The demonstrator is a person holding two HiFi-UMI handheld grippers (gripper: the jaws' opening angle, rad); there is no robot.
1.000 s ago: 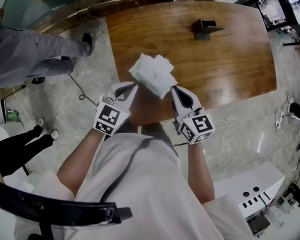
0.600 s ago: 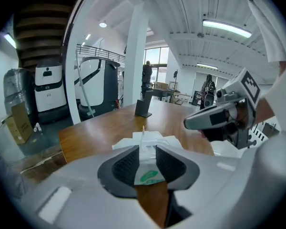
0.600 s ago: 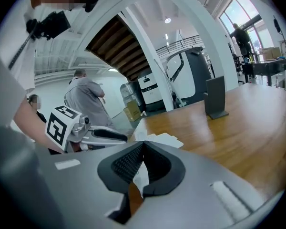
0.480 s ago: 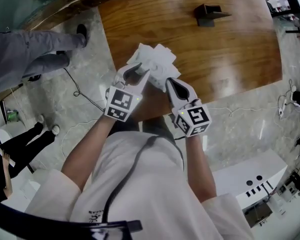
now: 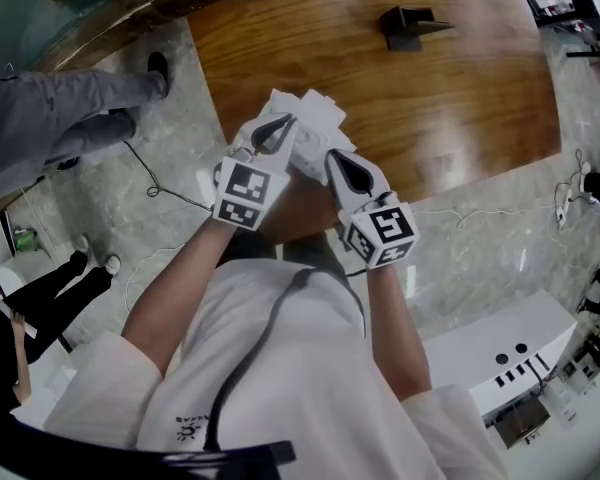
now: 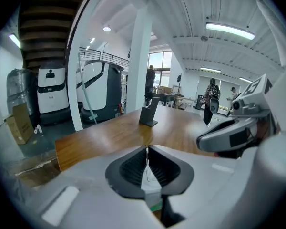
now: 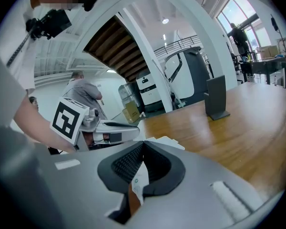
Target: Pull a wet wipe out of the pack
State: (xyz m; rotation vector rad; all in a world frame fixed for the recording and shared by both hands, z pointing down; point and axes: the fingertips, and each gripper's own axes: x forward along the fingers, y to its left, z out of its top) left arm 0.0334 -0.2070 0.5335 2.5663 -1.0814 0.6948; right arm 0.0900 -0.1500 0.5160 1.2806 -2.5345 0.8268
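The white wet wipe pack point(image 5: 315, 133) hangs in the air over the near edge of the wooden table point(image 5: 450, 98). My right gripper point(image 5: 332, 156) holds it from below right, its jaws shut on the pack's white edge point(image 7: 139, 175). My left gripper point(image 5: 285, 120) comes in from the left onto the pack's top. Its jaws are closing, and their tips point(image 6: 147, 151) meet on a thin white wet wipe point(image 6: 151, 178), with a green bit of the pack below. Each gripper also shows in the other's view: the right gripper point(image 6: 229, 137) and the left gripper point(image 7: 109, 128).
A small black stand point(image 5: 410, 23) sits at the table's far side. A person in grey point(image 5: 50, 108) stands at the left on the marble floor, beside a cable point(image 5: 155, 183). A white machine point(image 5: 500, 368) stands at the lower right.
My left gripper left the pack's lower left edge, opened, moved up and right, and closed on the pack's top. The pack and right gripper shifted slightly left.
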